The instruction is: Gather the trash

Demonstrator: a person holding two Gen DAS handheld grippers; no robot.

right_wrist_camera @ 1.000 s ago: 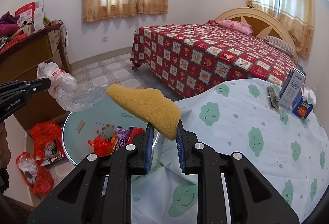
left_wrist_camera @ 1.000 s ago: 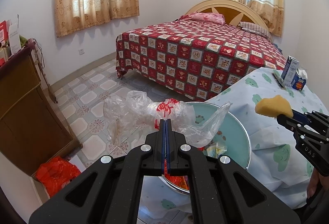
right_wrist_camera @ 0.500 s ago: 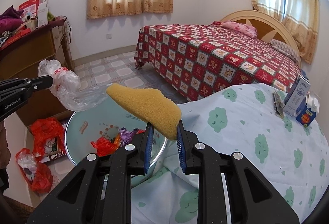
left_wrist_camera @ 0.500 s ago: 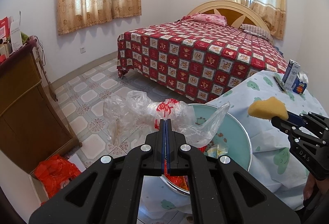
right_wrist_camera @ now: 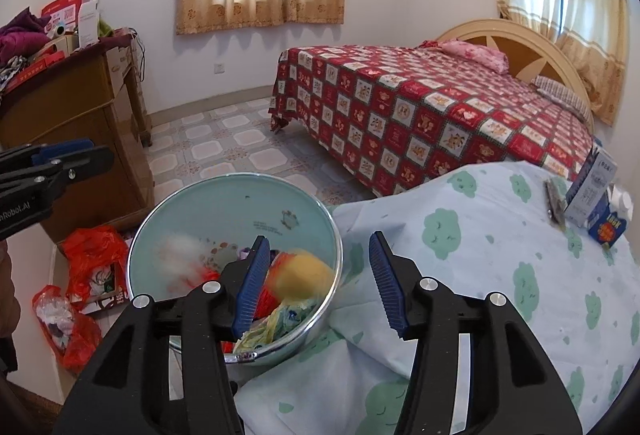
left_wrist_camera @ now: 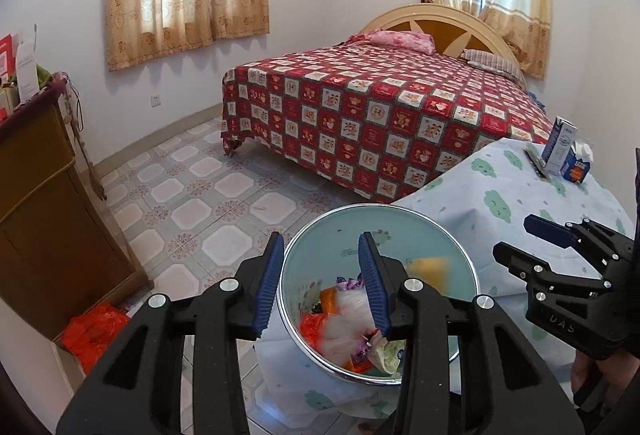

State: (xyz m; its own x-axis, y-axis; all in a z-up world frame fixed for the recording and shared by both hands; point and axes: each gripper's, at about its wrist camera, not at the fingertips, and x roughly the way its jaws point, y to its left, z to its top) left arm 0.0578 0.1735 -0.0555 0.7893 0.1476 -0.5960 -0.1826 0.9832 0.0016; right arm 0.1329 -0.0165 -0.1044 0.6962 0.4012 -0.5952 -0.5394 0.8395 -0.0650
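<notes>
A round pale-green basin [left_wrist_camera: 400, 209] [right_wrist_camera: 160, 219] holding mixed trash stands beside the cloth-covered table [right_wrist_camera: 480, 255]. My left gripper [left_wrist_camera: 320, 247] hangs over it, its jaws opening with nothing between them. The clear plastic bag [left_wrist_camera: 348, 311] [right_wrist_camera: 180, 251] shows as a white blur falling into the basin. My right gripper [right_wrist_camera: 320, 247] is above the basin's right rim, jaws opening and empty. The yellow sponge [right_wrist_camera: 304, 275] [left_wrist_camera: 430, 269] is a blur dropping into the basin. Each gripper appears in the other's view: right [left_wrist_camera: 514, 237], left [right_wrist_camera: 100, 151].
A milk carton [right_wrist_camera: 592, 191] and a small blue box [right_wrist_camera: 606, 229] stand at the table's far right. Red plastic bags [right_wrist_camera: 92, 255] lie on the floor by a wooden cabinet [right_wrist_camera: 72, 107]. A bed [left_wrist_camera: 380, 107] with a red patchwork cover fills the back.
Both grippers have let go: the left released the plastic bag and the right released the yellow sponge. Both things are falling into the basin. The hands have barely moved.
</notes>
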